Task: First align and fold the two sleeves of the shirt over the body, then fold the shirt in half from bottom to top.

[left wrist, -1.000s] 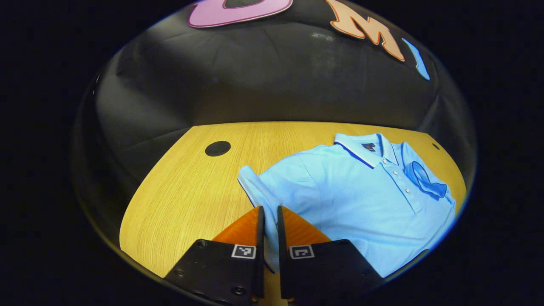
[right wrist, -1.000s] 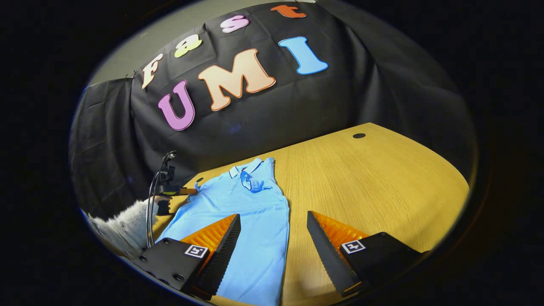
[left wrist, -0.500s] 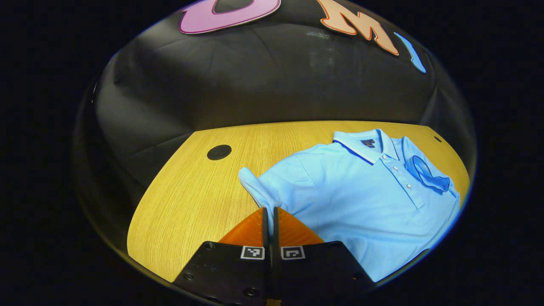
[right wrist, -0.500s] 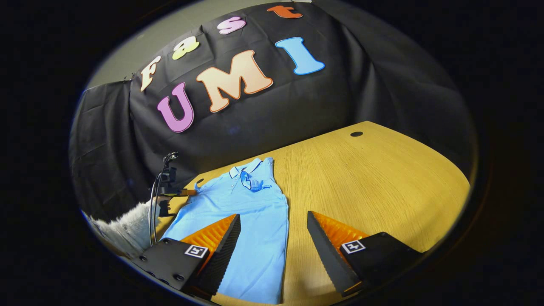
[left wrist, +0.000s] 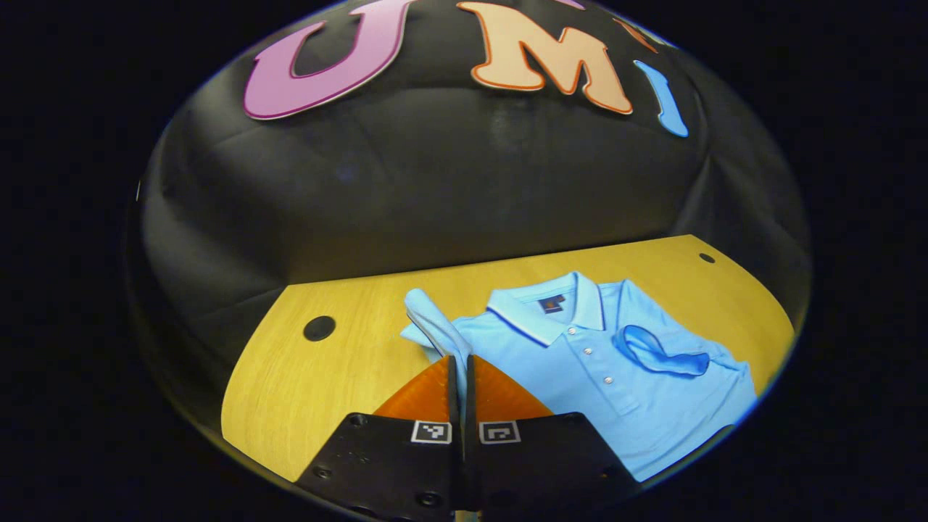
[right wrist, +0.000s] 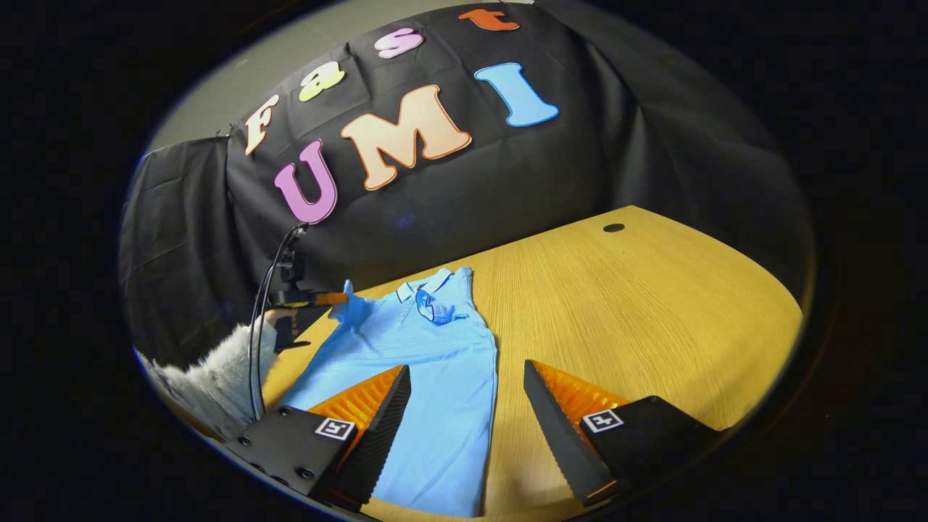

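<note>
Jaws: left gripper (left wrist: 458, 370) clenched on the near sleeve (left wrist: 433, 324), lifted ahead of it; right gripper (right wrist: 467, 406) released, straddling the shirt (right wrist: 428, 384) hem. Far sleeve (left wrist: 663, 353) (already folded) lies on the body — near sleeve and bottom-to-top fold remain.

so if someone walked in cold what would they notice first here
A light blue polo shirt lies face up on the wooden table, one sleeve already folded over its chest. At its other shoulder, the left gripper is shut on the second sleeve, which stands lifted off the table. The right gripper hangs open above the shirt's lower part, one finger over the cloth, the other over bare wood.
</note>
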`<state>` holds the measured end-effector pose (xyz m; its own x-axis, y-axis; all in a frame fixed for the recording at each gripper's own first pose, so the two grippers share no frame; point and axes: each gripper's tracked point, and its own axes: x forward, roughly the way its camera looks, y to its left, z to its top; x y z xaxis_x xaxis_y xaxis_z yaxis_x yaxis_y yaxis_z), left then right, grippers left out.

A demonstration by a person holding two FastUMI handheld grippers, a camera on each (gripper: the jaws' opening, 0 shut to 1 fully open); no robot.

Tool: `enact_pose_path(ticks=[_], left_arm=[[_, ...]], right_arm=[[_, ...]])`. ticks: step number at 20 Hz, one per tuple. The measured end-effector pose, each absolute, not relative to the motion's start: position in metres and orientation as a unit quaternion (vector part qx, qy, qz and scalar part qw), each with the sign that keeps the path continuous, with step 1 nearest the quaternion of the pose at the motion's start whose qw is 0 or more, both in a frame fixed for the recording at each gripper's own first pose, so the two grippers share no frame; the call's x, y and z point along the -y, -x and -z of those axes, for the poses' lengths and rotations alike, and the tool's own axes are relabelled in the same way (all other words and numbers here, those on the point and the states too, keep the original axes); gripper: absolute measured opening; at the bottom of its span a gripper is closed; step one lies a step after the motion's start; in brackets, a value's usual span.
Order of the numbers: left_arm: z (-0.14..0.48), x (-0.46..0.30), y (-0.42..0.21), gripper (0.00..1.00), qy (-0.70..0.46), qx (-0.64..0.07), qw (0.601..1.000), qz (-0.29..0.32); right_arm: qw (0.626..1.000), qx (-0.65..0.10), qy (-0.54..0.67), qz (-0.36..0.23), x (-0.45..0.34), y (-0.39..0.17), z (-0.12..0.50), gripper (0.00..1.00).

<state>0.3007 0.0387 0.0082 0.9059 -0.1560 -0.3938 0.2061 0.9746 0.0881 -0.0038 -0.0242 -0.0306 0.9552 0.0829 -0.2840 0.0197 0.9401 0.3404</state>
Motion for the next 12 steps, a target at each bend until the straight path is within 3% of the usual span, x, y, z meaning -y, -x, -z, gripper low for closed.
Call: enact_pose_path(ticks=[9, 11, 12], left_arm=[[0.029, 0.055, -0.313, 0.03, -0.100, -0.224, 0.959, 0.140], [0.029, 0.067, -0.301, 0.12, -0.078, -0.235, 0.955, 0.165], [0.031, 0.065, -0.301, 0.41, -0.070, -0.233, 0.956, 0.166]], right_arm=[[0.971, -0.170, -0.163, -0.044, 0.007, 0.004, 0.045, 0.98], [0.971, -0.174, -0.159, -0.050, 0.001, 0.003, 0.046, 0.98], [0.970, -0.176, -0.156, -0.054, -0.001, 0.003, 0.047, 0.98]])
